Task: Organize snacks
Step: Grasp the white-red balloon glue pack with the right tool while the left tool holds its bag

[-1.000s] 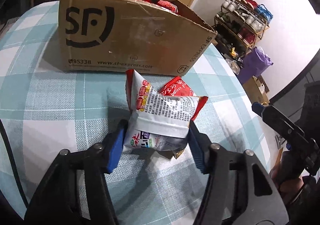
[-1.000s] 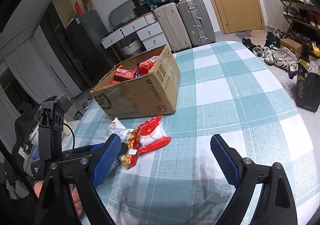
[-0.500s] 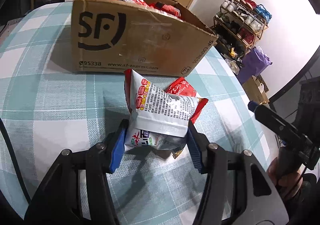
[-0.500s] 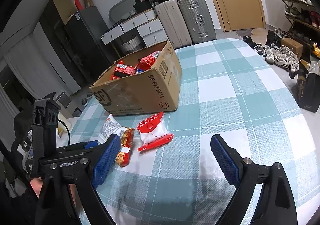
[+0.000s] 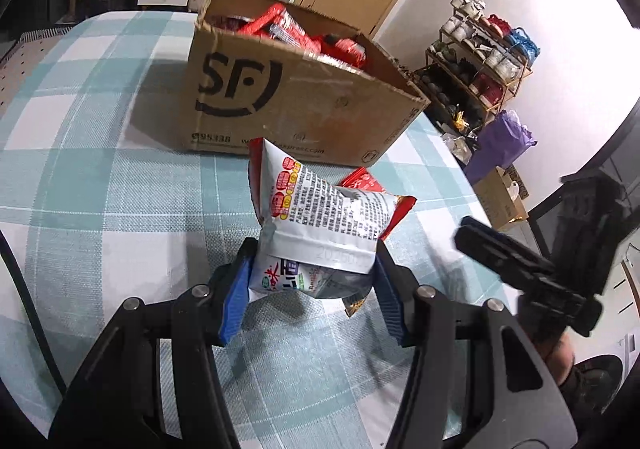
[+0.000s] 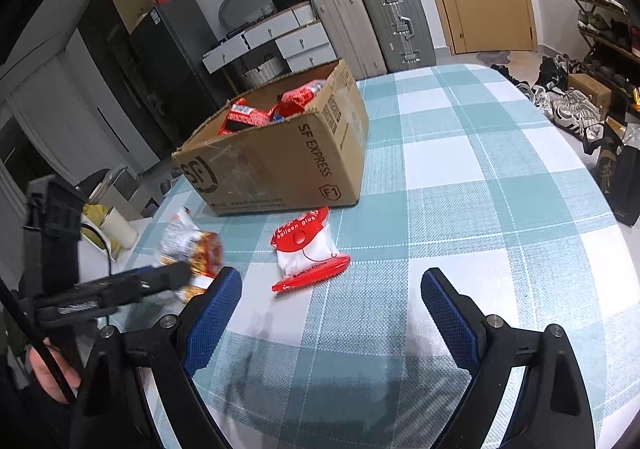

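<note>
Left tongs (image 5: 312, 285): clamped on white snack bag (image 5: 324, 217); lift clear of far cardboard box (image 5: 296, 101) rim before release. Right tongs (image 6: 330, 309): wide apart, empty, above table (image 6: 460, 185).

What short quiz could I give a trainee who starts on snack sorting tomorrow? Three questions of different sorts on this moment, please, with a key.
1. True or false: the left gripper is shut on the white snack bag.
2. Multiple choice: the red-and-white balloon glue packet lies (A) inside the cardboard box, (B) on the checked tablecloth in front of the box, (C) between the right gripper's pads.
3. Fill in: the right gripper is ____ and holds nothing.

Key: 1 true; 2 B; 3 open.
</note>
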`<state>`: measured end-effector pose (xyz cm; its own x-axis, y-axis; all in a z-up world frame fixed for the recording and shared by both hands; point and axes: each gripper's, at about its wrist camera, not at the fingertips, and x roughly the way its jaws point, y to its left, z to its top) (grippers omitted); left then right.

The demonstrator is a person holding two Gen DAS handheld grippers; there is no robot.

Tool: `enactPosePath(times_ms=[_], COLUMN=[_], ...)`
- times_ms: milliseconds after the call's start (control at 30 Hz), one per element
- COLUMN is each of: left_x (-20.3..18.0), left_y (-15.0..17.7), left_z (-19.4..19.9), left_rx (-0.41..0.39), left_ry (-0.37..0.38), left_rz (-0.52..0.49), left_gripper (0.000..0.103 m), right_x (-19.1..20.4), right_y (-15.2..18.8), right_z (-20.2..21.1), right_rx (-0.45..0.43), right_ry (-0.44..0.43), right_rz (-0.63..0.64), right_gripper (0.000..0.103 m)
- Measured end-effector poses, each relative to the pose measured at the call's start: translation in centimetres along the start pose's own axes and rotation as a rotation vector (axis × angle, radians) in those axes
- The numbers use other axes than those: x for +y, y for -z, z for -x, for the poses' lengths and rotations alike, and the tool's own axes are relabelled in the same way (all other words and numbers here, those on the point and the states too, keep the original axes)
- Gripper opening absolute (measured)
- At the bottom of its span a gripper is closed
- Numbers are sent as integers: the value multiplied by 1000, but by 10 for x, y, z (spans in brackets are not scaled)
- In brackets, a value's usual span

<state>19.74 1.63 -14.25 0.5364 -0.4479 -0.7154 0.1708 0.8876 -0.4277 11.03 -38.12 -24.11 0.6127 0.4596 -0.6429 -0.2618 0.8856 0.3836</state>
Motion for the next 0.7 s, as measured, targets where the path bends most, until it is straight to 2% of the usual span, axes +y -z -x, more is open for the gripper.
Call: enactPosePath(times_ms=[367, 700], left_x=[-2, 2], left_y=[5, 12], left_z=[38, 64], left_rx=[-51, -76], left_ry=[-21, -56], left_rz=[-27, -27], left_gripper=[53, 53], right_x=[11, 24], right_y=[-6, -14], right_z=[-29, -64], right_rx=[31, 96], right_ry=[-21, -38], right_rz=[46, 79], right_gripper=[93, 92])
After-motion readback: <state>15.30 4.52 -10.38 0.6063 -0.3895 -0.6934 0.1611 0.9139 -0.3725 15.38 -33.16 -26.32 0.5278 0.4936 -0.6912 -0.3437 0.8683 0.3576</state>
